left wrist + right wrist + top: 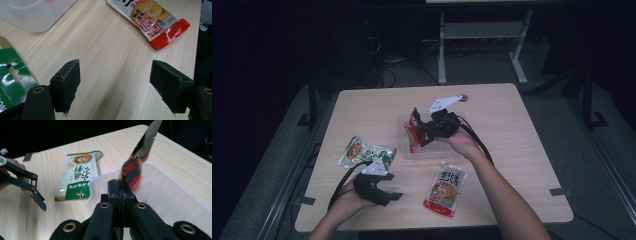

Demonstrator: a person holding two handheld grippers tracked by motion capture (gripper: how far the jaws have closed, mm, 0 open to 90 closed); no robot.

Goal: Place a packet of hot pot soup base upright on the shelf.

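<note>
One gripper [121, 188] clamping red packet [133, 167].

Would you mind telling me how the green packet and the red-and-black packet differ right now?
The green packet lies flat on the table; the red-and-black packet stands upright above the clear container. The green one is untouched, near the open left gripper; the red-and-black one is clamped in the right gripper. Both are glossy snack pouches.

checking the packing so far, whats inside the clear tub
The tub looks empty: bare clear floor and walls. The right gripper holds a red packet upright over it, not yet dropped. The gripper hides the tub's near corner.
</note>
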